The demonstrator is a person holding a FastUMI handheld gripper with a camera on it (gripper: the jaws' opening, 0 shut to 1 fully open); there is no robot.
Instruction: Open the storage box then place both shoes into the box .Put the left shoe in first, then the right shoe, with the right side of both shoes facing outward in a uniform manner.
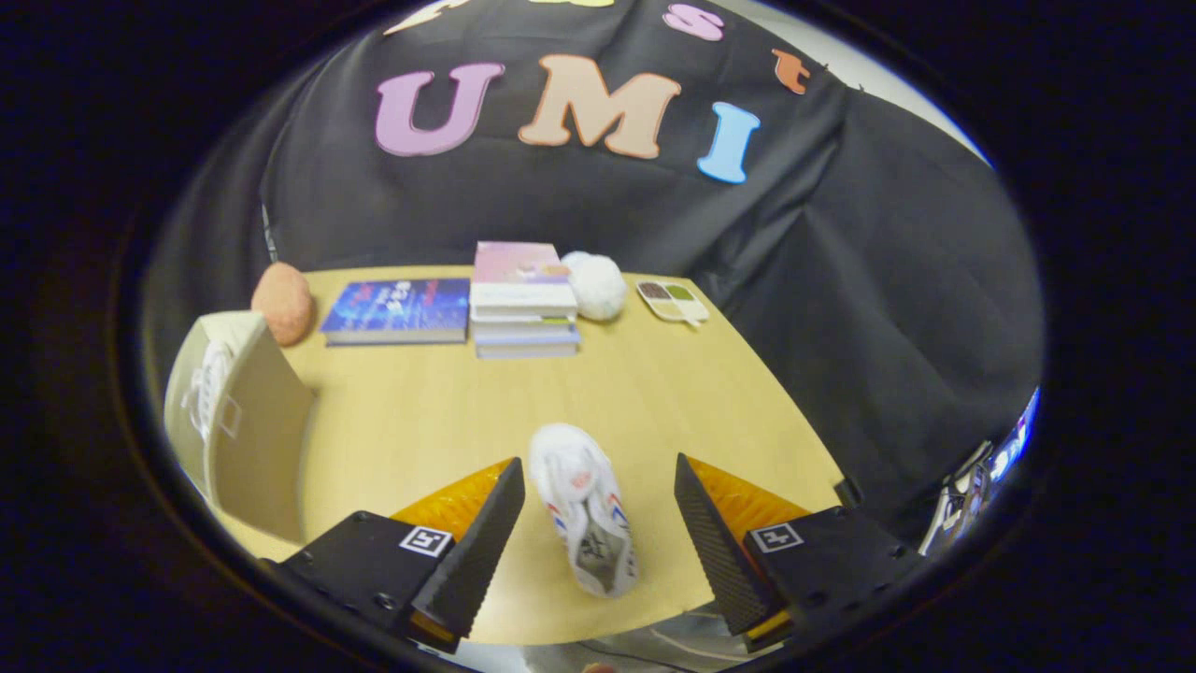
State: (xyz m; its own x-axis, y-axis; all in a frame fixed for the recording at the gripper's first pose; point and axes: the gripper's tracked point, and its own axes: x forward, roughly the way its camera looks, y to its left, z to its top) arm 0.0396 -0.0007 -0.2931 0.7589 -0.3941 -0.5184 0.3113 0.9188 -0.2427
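A white shoe [584, 505] with red and blue marks lies on the wooden table [654, 393], lengthwise between my fingers and touching neither. My gripper [600, 472] is open, its fingers [486, 542] standing wide on either side of the shoe. To the left of the fingers stands the cream storage box [248, 425], its front flap swung open. Inside the box I see white laces of another shoe [206, 393].
Along the table's far edge lie a blue book [400, 310], a stack of books [521, 304], a white fluffy ball [596, 285], an orange-pink ball [283, 301] and a small palette tray [673, 301]. The booth's black cloth hangs behind and to the right.
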